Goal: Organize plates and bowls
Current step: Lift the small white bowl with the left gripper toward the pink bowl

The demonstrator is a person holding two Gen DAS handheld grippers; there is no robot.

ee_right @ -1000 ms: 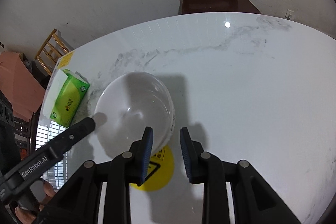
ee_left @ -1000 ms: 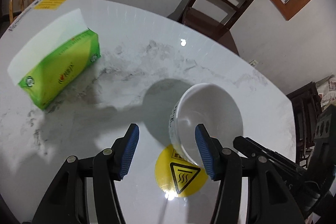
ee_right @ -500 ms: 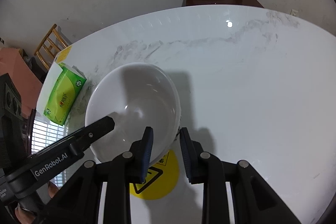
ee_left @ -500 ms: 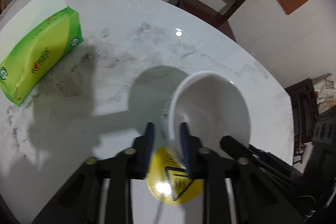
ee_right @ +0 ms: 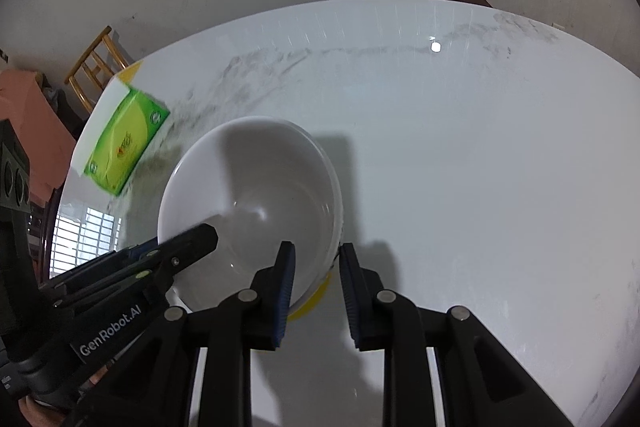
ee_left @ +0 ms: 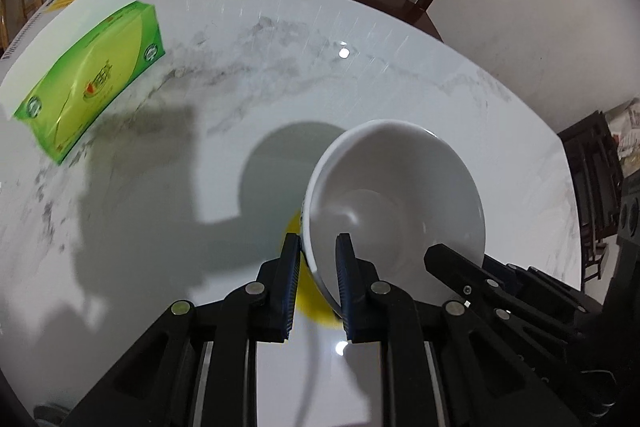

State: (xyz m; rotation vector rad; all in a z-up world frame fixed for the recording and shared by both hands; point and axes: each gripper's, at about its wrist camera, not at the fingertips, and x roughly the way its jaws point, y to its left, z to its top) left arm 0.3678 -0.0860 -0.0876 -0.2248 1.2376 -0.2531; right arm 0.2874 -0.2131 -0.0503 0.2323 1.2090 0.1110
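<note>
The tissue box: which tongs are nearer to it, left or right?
Left. The left tongs grip the bowl rim on the side facing the tissue box; the right tongs grip the opposite rim, with the bowl between them and the box.

Both the left gripper and right gripper point steeply down, fingers nearly closed.

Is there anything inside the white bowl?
No, the white bowl shows only its bare glossy inside, with a gripper finger reaching over the rim.
</note>
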